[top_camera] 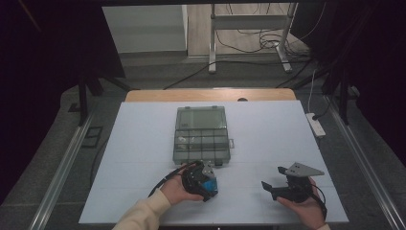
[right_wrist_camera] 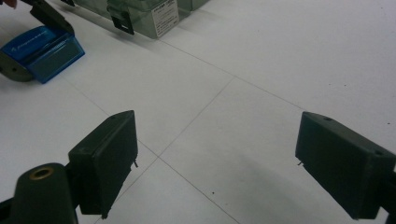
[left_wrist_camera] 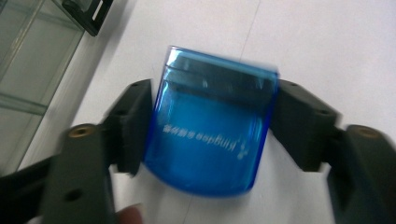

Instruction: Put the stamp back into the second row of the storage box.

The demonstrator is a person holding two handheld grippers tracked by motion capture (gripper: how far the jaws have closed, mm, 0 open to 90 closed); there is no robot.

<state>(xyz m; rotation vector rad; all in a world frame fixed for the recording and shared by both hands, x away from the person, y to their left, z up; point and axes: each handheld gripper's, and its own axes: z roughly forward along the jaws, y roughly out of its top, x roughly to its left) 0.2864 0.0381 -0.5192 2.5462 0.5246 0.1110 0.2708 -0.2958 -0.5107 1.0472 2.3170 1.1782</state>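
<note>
Your left gripper (left_wrist_camera: 212, 135) has its fingers (left_wrist_camera: 133, 126) clenched on the blue translucent box (left_wrist_camera: 210, 135), one finger pressed to each of its side walls. The box lies flat on the white surface (left_wrist_camera: 327, 42), its pale printed lettering facing up between the fingers. Beyond the left finger, off to the side, sits the clear compartment case (left_wrist_camera: 28, 70), close to the gripper but not touching the box. In the high view the case (top_camera: 201, 134) stands just ahead of your left hand (top_camera: 177, 189). Your right gripper (right_wrist_camera: 215, 168) hangs released, its fingers (right_wrist_camera: 105, 158) spread wide with bare surface between them. From there the blue box (right_wrist_camera: 44, 51) lies well beyond the left finger.
</note>
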